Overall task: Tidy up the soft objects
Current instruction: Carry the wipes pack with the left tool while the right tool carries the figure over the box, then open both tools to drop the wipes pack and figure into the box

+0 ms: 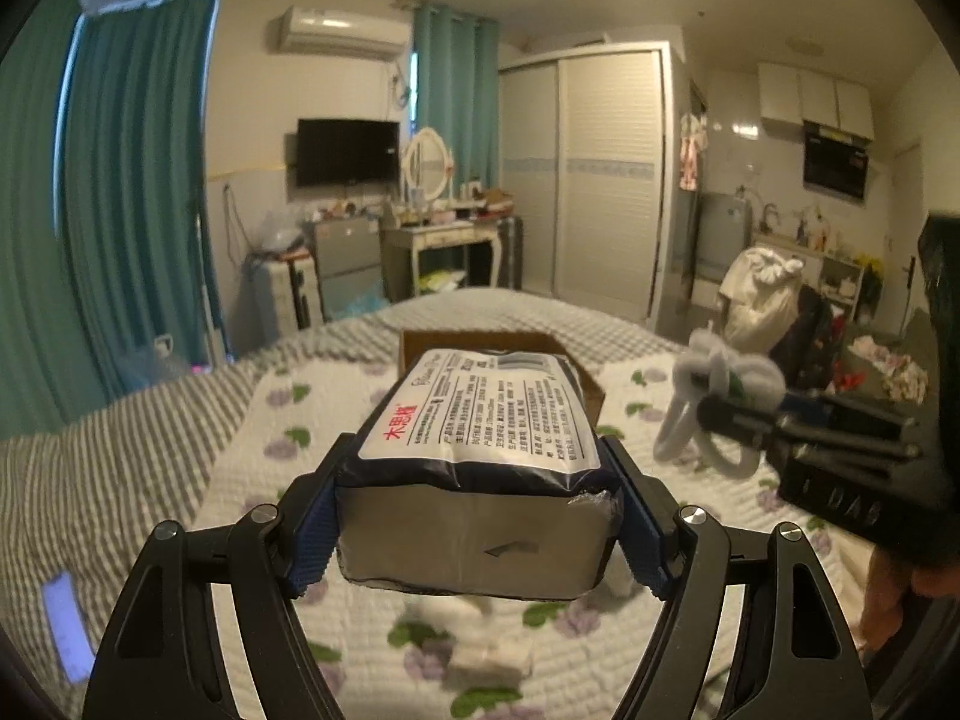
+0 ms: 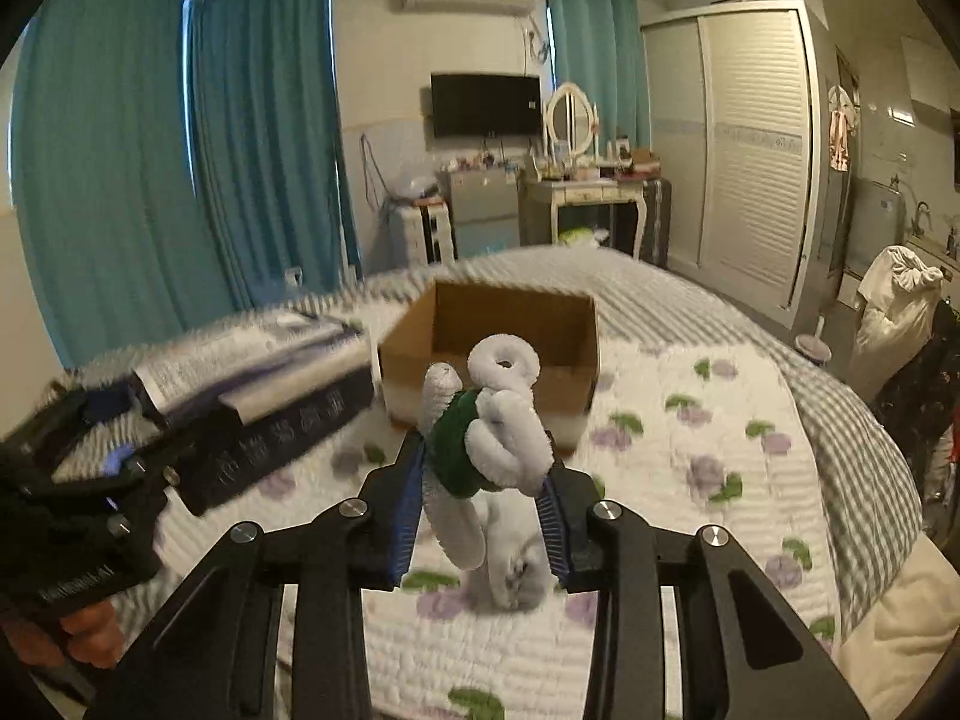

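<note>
My left gripper (image 1: 480,516) is shut on a soft tissue pack (image 1: 480,420) with a white label and dark wrap, held above the bed and pointing at the open cardboard box (image 1: 480,339). My right gripper (image 2: 486,480) is shut on a white and green fuzzy loop toy (image 2: 492,438), held above the bed just before the same box (image 2: 498,330). In the left wrist view the right gripper (image 1: 708,414) and the toy (image 1: 726,378) are at right. In the right wrist view the left gripper (image 2: 90,462) and the pack (image 2: 258,384) are at left, blurred.
The box stands on a white quilt with purple flowers (image 2: 690,468) over a grey striped bedspread (image 1: 120,450). Small white soft items (image 1: 480,648) lie on the quilt below the grippers, one under the right gripper (image 2: 516,564). A dresser and wardrobe stand beyond the bed.
</note>
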Tool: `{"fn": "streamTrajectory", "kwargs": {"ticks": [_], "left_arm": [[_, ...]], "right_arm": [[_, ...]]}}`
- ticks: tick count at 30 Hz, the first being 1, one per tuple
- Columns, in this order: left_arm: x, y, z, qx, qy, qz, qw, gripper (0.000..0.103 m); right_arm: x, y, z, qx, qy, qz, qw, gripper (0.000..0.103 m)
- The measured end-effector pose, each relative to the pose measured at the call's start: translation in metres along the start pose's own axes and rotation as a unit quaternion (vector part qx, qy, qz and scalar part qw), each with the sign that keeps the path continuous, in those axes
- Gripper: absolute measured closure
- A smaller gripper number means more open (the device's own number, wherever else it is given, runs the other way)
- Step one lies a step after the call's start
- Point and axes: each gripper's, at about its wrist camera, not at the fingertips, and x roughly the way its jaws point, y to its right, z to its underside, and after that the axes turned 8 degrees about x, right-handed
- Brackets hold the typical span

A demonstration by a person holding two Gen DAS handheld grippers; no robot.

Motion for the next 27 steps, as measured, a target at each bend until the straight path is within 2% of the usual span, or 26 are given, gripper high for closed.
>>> {"fn": "streamTrajectory", "kwargs": {"ticks": [4, 8, 12, 15, 20, 24, 27], "left_arm": [[0.02, -0.004, -0.025, 0.008, 0.012, 0.003, 0.9999, 0.026], [0.055, -0.01, -0.053, 0.003, 0.019, 0.009, 0.9998, 0.026], [0.103, -0.019, -0.073, -0.011, 0.009, 0.022, 0.9996, 0.026], [0.142, -0.021, -0.083, 0.001, 0.001, 0.01, 1.0, 0.026], [0.21, -0.023, -0.082, 0.03, -0.017, -0.005, 0.9994, 0.026], [0.254, -0.023, -0.067, 0.04, -0.045, 0.0, 0.9982, 0.026], [0.274, -0.023, -0.055, 0.036, -0.067, 0.004, 0.997, 0.026]], "right_arm": [[0.004, 0.001, -0.037, -0.01, 0.023, -0.009, 1.0, 0.069], [0.027, 0.008, -0.077, -0.008, 0.03, -0.027, 0.999, 0.069], [0.069, 0.022, -0.116, 0.007, 0.02, -0.039, 0.999, 0.069], [0.11, 0.031, -0.135, 0.019, 0.003, -0.051, 0.999, 0.069], [0.188, 0.047, -0.138, 0.023, -0.036, -0.037, 0.998, 0.069], [0.253, 0.066, -0.12, 0.03, -0.073, -0.018, 0.997, 0.069], [0.281, 0.077, -0.11, 0.037, -0.091, -0.013, 0.995, 0.069]]}}
